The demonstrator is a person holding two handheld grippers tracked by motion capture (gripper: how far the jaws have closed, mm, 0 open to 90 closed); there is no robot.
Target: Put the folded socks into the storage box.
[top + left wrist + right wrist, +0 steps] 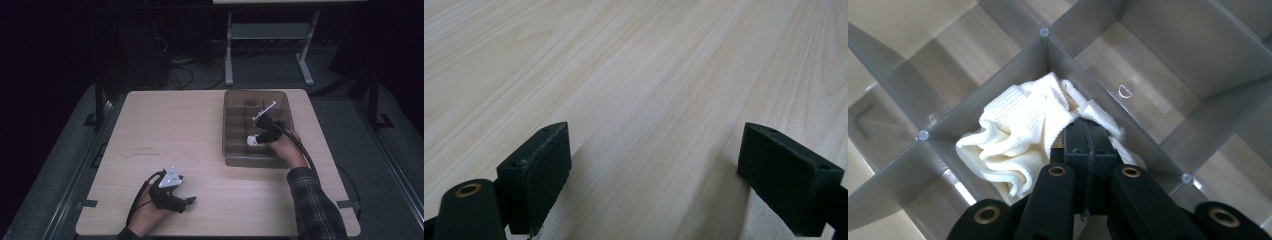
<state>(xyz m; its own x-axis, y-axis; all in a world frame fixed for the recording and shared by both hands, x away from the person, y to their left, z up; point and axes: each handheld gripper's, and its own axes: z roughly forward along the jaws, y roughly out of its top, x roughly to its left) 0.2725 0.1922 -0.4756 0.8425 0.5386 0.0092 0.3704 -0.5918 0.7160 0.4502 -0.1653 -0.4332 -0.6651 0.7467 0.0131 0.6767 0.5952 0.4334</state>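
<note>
A white cloth [1023, 130] is found bunched in one compartment of the grey divided tray [231, 150], which stands at the far right of the worktop [175, 130]. In the high view the cloth [254, 141] is seen in a compartment toward the near right of the tray, under the right gripper [261, 134]. In the right gripper view the fingers [1088, 147] of the right gripper [1089, 142] are pressed together, and a fold of the cloth appears to be pinched at their tips, though the exact contact is hidden by the fabric. The gripper is pointed down into the compartment, probably because the dividers leave no way in from the side. The cloth is heaped against the far corner where two dividers meet, so it is judged to be either just gripped for lifting or just pushed in; which cannot be told. The neighbouring compartments look mostly bare, apart from a small half-ring mark in one and what may be a hex key [863, 122] in another, too dim to be sure. The left gripper [186, 201] is rested on the near left of the worktop, well apart from the tray, with its fingers [541, 172] spread and nothing between them, apparently kept out of the way.
</note>
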